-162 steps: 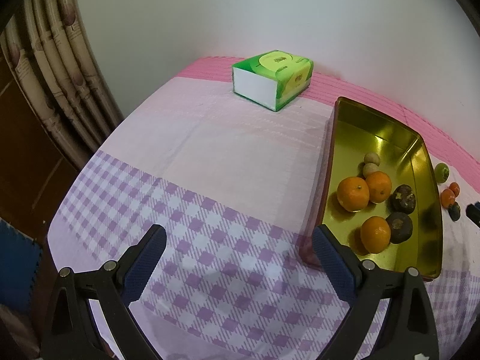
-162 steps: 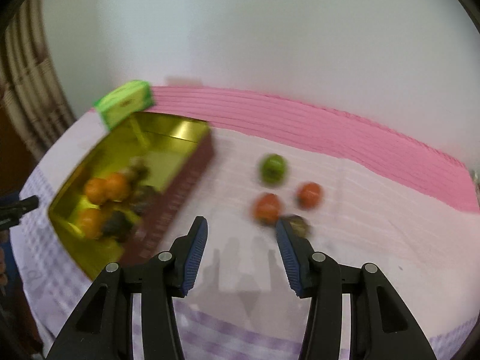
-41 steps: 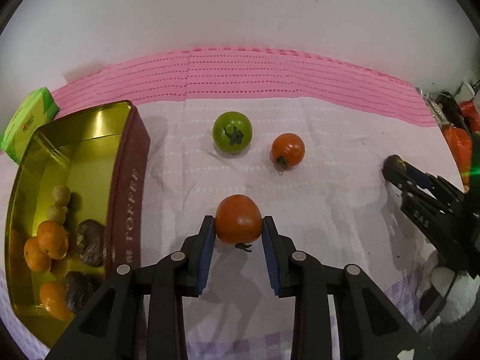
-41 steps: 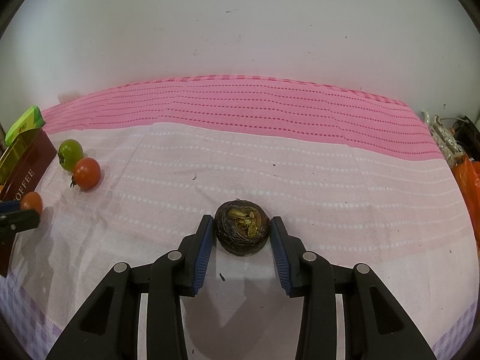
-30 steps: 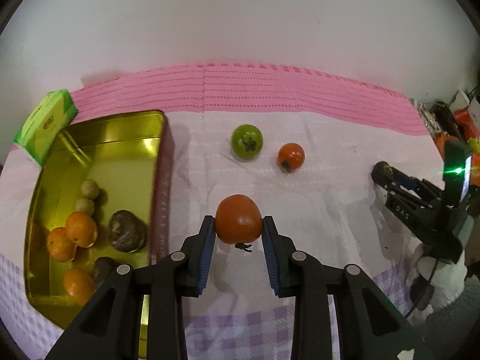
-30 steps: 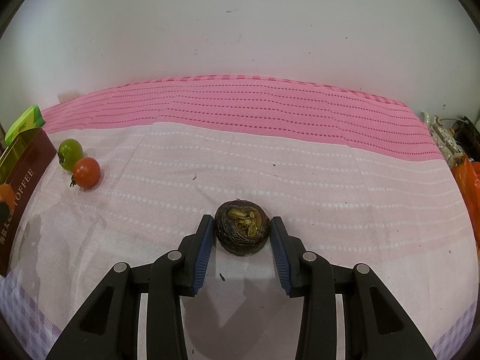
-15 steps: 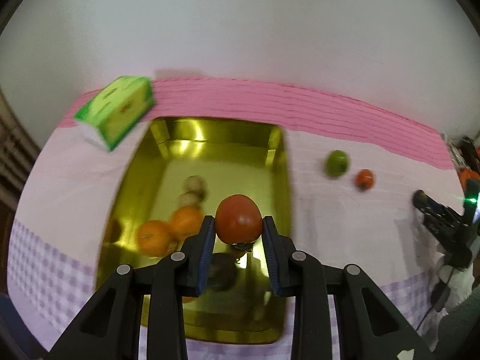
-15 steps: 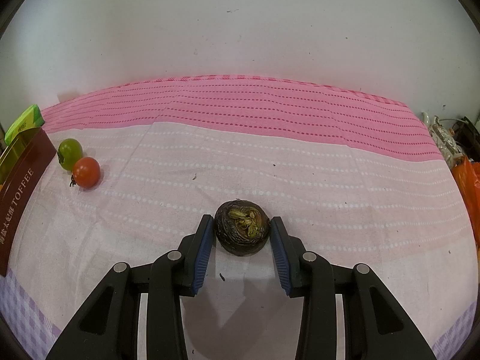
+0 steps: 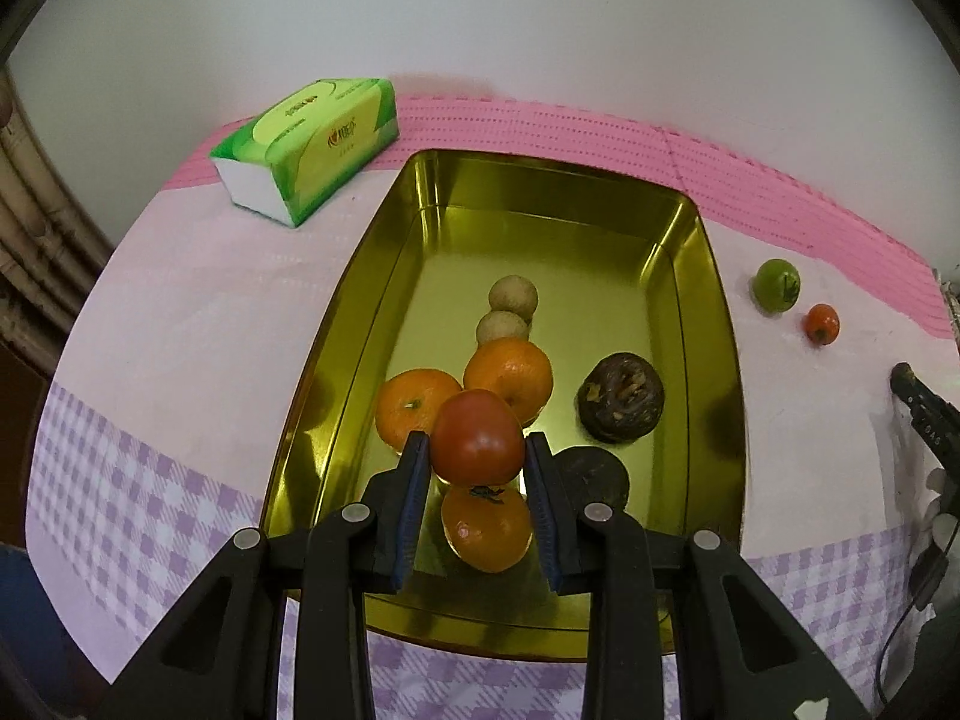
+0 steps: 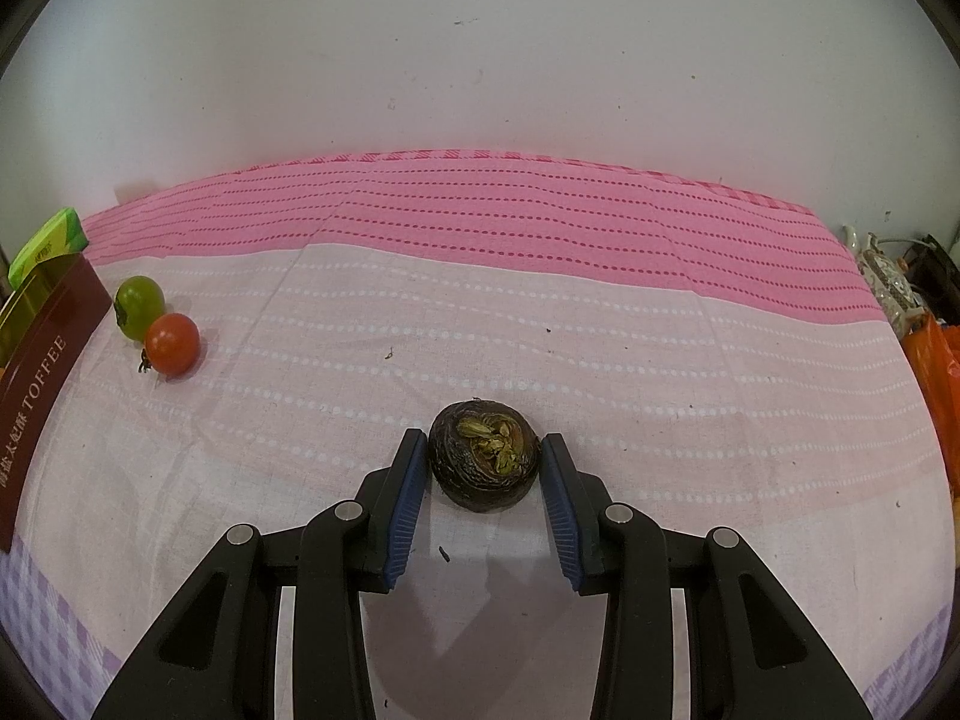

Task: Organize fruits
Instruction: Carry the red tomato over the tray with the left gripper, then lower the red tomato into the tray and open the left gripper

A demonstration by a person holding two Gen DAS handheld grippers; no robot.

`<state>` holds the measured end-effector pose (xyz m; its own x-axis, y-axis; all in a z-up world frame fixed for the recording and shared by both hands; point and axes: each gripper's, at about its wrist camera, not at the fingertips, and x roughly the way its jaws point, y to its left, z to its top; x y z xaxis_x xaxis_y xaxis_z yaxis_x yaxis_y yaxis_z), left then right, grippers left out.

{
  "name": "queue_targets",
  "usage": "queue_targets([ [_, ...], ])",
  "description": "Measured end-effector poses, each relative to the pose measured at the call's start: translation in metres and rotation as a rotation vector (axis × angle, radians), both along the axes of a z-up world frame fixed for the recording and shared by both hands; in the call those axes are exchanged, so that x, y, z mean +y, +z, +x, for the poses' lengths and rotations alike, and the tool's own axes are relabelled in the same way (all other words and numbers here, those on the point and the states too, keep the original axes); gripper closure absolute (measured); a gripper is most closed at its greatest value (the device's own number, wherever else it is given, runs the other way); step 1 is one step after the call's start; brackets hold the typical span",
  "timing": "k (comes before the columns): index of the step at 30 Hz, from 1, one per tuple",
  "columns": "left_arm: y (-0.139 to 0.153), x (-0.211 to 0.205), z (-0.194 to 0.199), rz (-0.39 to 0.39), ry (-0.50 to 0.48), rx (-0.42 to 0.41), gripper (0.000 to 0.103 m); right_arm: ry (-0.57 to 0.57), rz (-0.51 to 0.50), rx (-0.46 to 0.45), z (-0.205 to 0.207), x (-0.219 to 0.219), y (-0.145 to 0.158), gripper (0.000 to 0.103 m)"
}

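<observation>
In the gold tin [image 9: 696, 300] — oranges [image 9: 509, 373], dark fruits [image 9: 621, 405], two pale ones [image 9: 513, 297]

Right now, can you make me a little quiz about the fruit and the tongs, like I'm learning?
1. True or false: the left tongs are shut on a red tomato above the gold tin.
2. How many oranges lie in the tin?
3. Which fruit do the right tongs grip? A) green tomato B) dark wrinkled fruit C) small red tomato

Key: 1 true; 2 three; 3 B
</observation>
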<state>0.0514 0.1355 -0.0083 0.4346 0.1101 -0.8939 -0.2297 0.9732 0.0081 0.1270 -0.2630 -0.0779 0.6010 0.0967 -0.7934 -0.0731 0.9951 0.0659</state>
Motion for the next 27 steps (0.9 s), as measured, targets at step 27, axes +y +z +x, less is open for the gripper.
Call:
queue_targets([
  [27,-0.012,0.000,0.003,-0.004,-0.010,0.034,0.074,0.000,-0.002,0.000,0.000,-0.001,0.000,0.063],
])
